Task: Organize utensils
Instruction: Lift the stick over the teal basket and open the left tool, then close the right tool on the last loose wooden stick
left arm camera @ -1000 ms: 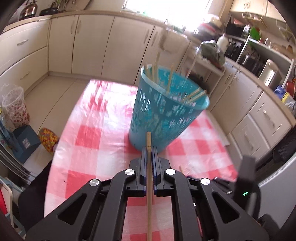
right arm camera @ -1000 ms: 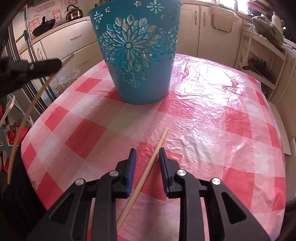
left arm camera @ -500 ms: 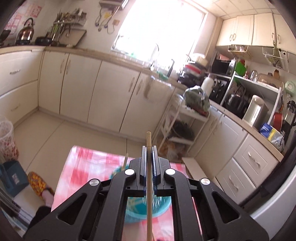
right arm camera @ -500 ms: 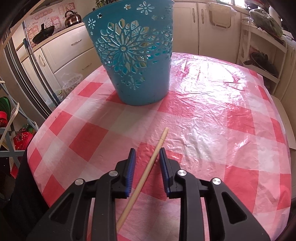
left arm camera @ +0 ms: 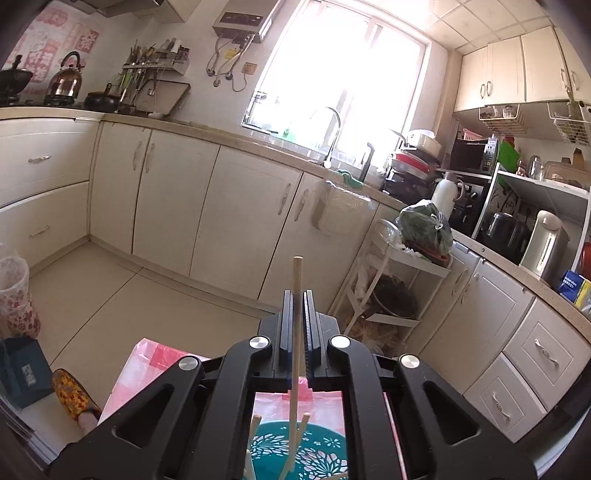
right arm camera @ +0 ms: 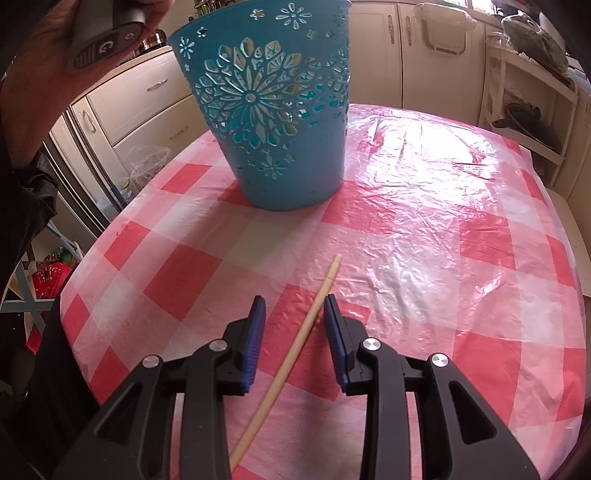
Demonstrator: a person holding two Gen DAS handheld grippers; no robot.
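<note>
My left gripper [left arm camera: 297, 295] is shut on a wooden chopstick [left arm camera: 296, 332] and holds it upright above the blue cut-out basket [left arm camera: 295, 454], which shows below with several chopsticks in it. In the right wrist view the basket [right arm camera: 273, 122] stands on the red-checked table [right arm camera: 424, 229]. My right gripper [right arm camera: 294, 306] is open low over the table, its fingers either side of a second chopstick [right arm camera: 295, 343] lying there. The hand with the left gripper's handle [right arm camera: 99, 33] is at the upper left, above the basket.
Kitchen cabinets [left arm camera: 207, 206] and a white wire rack [left arm camera: 391, 280] stand beyond the table. A bin [left arm camera: 14, 291] and a slipper [left arm camera: 72, 395] are on the floor at the left. The table's left edge [right arm camera: 77, 280] is near the basket.
My left gripper has risen and tilted up with its chopstick, ending above the basket. My right gripper has edged slightly forward around the lying chopstick, still open.
</note>
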